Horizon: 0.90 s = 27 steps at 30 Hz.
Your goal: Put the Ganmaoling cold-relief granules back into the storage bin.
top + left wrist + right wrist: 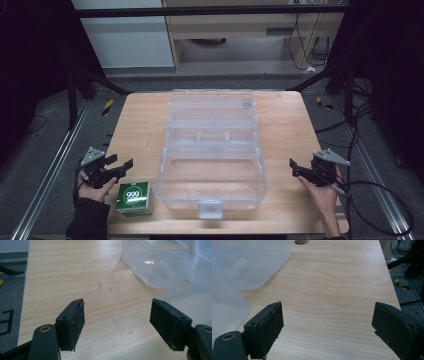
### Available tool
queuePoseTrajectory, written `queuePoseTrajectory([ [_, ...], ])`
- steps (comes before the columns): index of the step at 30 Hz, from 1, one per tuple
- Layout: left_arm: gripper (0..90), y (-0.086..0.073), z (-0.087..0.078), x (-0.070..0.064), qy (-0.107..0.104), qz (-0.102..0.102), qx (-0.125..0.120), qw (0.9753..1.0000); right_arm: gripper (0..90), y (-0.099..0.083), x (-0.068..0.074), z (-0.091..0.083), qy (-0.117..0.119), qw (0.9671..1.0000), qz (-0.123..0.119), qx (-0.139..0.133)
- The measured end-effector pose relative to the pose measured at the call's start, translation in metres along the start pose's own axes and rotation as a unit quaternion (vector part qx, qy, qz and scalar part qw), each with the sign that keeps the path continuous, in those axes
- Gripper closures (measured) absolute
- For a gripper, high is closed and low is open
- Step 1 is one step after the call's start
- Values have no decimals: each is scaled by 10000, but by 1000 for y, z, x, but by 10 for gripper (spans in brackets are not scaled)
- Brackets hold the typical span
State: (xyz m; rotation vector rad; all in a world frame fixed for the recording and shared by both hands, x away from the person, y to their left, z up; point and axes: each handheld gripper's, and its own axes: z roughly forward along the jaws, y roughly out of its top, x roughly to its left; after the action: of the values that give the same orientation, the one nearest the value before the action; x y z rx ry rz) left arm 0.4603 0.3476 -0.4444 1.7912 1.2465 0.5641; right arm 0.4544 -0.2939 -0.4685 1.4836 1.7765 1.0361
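Observation:
A clear plastic box stands open in the middle of the wooden table, its lid laid back toward the far side. A small green and white carton marked 999 sits near the front left corner, just left of the box. My left gripper is held open beside that carton, at the table's left edge, with nothing between its jaws. In the left gripper view the box lies ahead to the right. My right gripper is open and empty to the right of the box.
The table's left and right edges drop to a grey floor with metal rails. Cables trail on the floor at the right. Black frame legs stand at the far corners. Bare wood lies on both sides of the box.

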Motion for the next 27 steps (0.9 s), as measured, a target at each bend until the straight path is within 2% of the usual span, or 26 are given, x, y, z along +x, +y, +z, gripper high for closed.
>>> queuePoseTrajectory([
  [2, 269, 3, -2, -2, -66, 119, 34, 9999, 94, -2, 1, -3, -53, 10000, -80, -26],
  [4, 264, 6, -3, -3, -190, 127, 56, 9997, 85, -4, 1, -5, -96, 9998, -147, -39],
  [6, 262, 9, -5, -4, -359, 122, 36, 9993, 85, -5, 1, -8, -115, 9998, -111, -90],
  [8, 252, 10, -6, -5, -388, 158, 65, 9991, 85, -5, 0, -9, -134, 9998, -108, -99],
  [10, 247, 12, -8, -8, -426, 380, 214, 9981, 85, -6, 0, -11, -133, 9998, -114, -104],
  [11, 244, 12, -8, -8, -426, 380, 214, 9981, 85, -6, 0, -11, -133, 9998, -114, -104],
  [14, 236, 17, -17, -11, -545, 657, 382, 9956, 86, -7, 2, -11, -140, 9997, -179, -83],
  [17, 232, 21, -23, -12, -612, 746, 420, 9944, 86, -7, 2, -11, -118, 9997, -185, -69],
  [19, 227, 27, -30, -13, -706, 905, 516, 9920, 83, -8, 3, -10, -102, 9997, -204, -8],
  [20, 224, 27, -30, -13, -706, 905, 516, 9920, 83, -8, 3, -10, -102, 9997, -204, -8],
  [22, 219, 32, -36, -13, -798, 1035, 596, 9896, 78, -9, 4, -9, -93, 9997, -243, 15],
  [24, 216, 34, -38, -13, -837, 1042, 595, 9892, 78, -9, 4, -9, -90, 9996, -254, 11],
  [26, 213, 39, -43, -12, -907, 1158, 660, 9869, 73, -10, 4, -10, -92, 9996, -280, 15],
  [27, 212, 39, -43, -12, -907, 1158, 660, 9869, 73, -10, 4, -10, -92, 9996, -280, 15],
])
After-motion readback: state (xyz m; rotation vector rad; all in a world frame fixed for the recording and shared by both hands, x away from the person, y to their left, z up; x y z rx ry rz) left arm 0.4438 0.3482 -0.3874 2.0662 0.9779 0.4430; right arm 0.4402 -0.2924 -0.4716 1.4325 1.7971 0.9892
